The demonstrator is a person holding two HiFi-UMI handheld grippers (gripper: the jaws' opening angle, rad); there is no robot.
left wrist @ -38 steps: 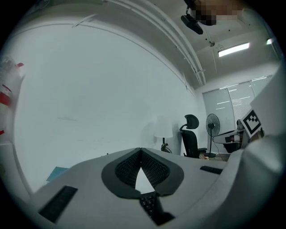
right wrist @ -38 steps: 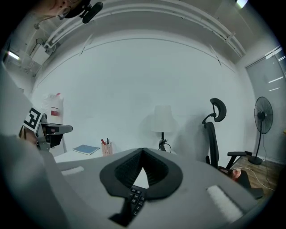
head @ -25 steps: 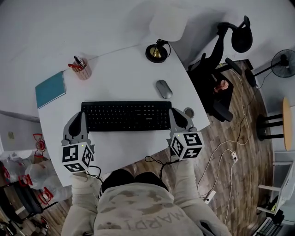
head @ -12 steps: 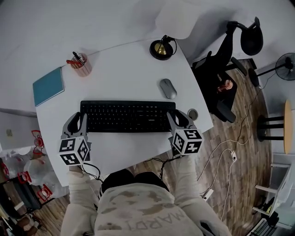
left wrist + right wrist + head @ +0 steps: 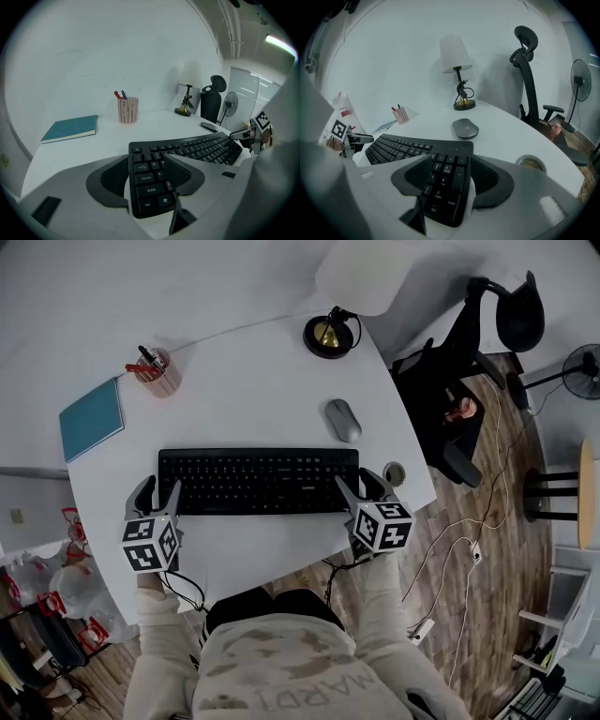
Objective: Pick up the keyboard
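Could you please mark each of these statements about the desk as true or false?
1. The mouse lies just beyond the keyboard, near its right end. True.
2. The teal notebook lies on top of the keyboard. False: it lies apart from it, at the desk's left edge.
3. The pen cup has pens in it. True.
4. The left gripper grips the pen cup. False: its fingers are opening, with the keyboard's left end between them.
5. The right gripper is at the keyboard's right end. True; its fingers are opening too, with that end between them.
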